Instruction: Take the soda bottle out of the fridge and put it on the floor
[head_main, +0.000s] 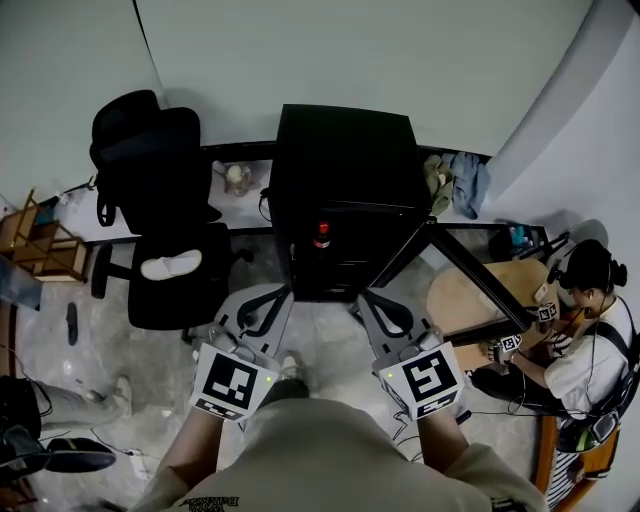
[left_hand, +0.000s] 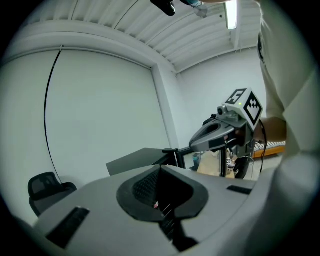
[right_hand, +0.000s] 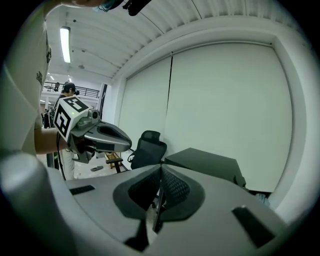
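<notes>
The soda bottle (head_main: 322, 237), dark with a red cap and label, stands upright inside the black fridge (head_main: 345, 150). The fridge door (head_main: 470, 272) is swung open to the right. My left gripper (head_main: 283, 293) and right gripper (head_main: 366, 298) are held side by side just in front of the fridge opening, both below the bottle and apart from it. Each has its jaws closed together with nothing between them. In the left gripper view a sliver of the bottle (left_hand: 156, 204) shows through the gap behind the closed jaws of the left gripper (left_hand: 160, 168). The right gripper (right_hand: 161, 168) points at the fridge (right_hand: 205, 162).
A black office chair (head_main: 160, 190) with a white slipper (head_main: 170, 265) on its seat stands left of the fridge. A person (head_main: 590, 335) sits on the floor at the right, behind the open door. A wooden shelf (head_main: 40, 245) is at far left, and a blue cloth (head_main: 467, 180) hangs behind the fridge.
</notes>
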